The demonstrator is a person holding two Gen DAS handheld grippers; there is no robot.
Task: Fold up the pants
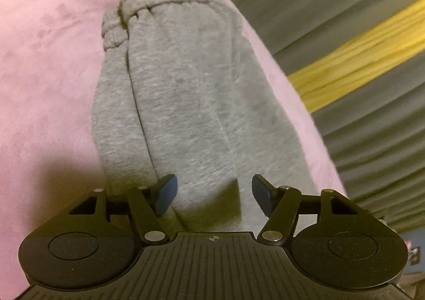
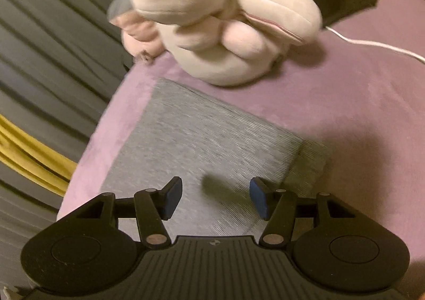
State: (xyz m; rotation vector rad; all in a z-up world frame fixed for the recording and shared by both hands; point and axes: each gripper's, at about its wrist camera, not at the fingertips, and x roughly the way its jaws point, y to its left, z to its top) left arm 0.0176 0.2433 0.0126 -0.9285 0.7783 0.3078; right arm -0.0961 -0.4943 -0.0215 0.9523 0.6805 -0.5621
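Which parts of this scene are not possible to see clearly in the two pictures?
- Left wrist view: the near end of the gray pants is hidden behind the left gripper.
- Right wrist view: the pants' near edge is covered by the right gripper; the fabric is motion-blurred.
- Right wrist view: the plush toy is blurred and cut off by the top edge.
- Right wrist view: the black object behind it is partly hidden and unidentifiable.
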